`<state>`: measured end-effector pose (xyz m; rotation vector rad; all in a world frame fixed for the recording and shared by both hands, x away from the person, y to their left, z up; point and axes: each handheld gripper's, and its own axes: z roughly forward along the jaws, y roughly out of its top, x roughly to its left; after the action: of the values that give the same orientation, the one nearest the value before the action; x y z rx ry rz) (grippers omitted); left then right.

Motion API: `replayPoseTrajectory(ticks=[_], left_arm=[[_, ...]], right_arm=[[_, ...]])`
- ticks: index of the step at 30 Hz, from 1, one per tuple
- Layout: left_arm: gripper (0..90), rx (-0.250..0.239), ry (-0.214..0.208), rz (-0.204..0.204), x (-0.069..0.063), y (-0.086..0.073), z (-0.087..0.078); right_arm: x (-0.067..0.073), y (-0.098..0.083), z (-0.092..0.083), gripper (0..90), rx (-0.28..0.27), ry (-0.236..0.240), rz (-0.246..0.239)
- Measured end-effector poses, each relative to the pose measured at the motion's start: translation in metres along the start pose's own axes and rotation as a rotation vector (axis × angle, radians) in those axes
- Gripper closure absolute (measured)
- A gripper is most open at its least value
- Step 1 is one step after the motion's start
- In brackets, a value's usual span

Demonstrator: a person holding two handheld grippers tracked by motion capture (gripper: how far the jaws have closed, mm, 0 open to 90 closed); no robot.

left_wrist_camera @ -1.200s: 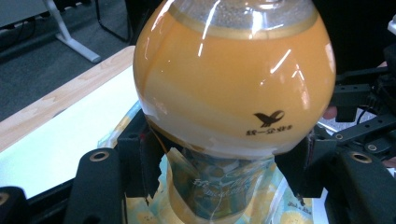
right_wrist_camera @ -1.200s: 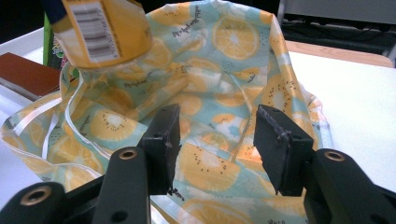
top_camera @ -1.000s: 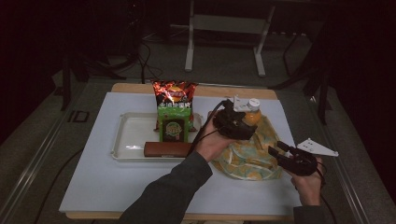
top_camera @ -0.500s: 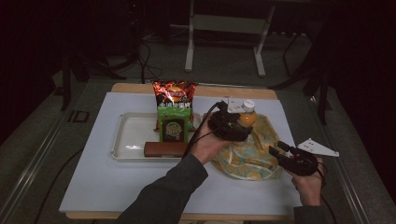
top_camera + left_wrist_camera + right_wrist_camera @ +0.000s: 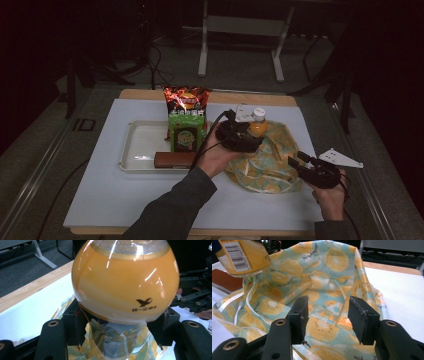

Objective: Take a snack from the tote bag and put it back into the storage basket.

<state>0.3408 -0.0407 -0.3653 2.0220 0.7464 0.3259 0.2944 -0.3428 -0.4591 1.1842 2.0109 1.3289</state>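
Note:
My left gripper (image 5: 245, 136) is shut on an orange juice bottle (image 5: 257, 125) with a white cap and holds it above the back left edge of a fruit-print cloth bag (image 5: 270, 167). In the left gripper view the jaws clamp the bottle (image 5: 125, 285) at its narrow waist, and the left gripper (image 5: 120, 327) has the bag below it. My right gripper (image 5: 296, 162) rests at the bag's right side. In the right gripper view the right gripper (image 5: 328, 317) stands open with the bag's folds (image 5: 322, 270) just ahead of its pads, and the bottle (image 5: 242, 255) hangs at the upper left.
A white tray (image 5: 137, 145) lies left of the bag. A red chip bag (image 5: 186, 99) and a green packet (image 5: 186, 134) stand upright at its right end, and a brown bar (image 5: 172, 159) lies along its front rim. A white mat (image 5: 100, 200) covers the table.
The left gripper has carried the bottle a little to the left over the bag's rear edge. The right gripper has stayed in place.

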Motion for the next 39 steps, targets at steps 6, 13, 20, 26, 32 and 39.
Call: replayPoseTrajectory(ticks=[6,13,20,26,32,39], left_arm=[[37.5,-0.003,-0.003,-0.005,0.002,-0.002,-0.005],[37.5,-0.006,0.006,-0.011,0.007,-0.005,-0.011],[37.5,-0.008,0.015,-0.016,0.011,-0.008,-0.015],[37.5,-0.007,0.021,-0.02,0.015,-0.011,-0.019],[37.4,-0.015,0.026,-0.03,0.021,-0.015,-0.025],[37.5,-0.01,0.05,-0.034,0.028,-0.019,-0.029]], right_arm=[[0.0,0.0,0.0,50.5,0.001,0.0,-0.001],[-0.001,-0.001,0.0,50.5,0.001,-0.001,0.003],[-0.001,-0.001,0.0,50.5,0.003,-0.001,0.001],[0.0,-0.001,0.001,50.5,0.006,-0.001,0.0],[-0.001,-0.002,0.0,50.5,0.005,-0.002,0.003],[0.0,-0.002,0.001,50.5,0.01,0.0,0.0]])
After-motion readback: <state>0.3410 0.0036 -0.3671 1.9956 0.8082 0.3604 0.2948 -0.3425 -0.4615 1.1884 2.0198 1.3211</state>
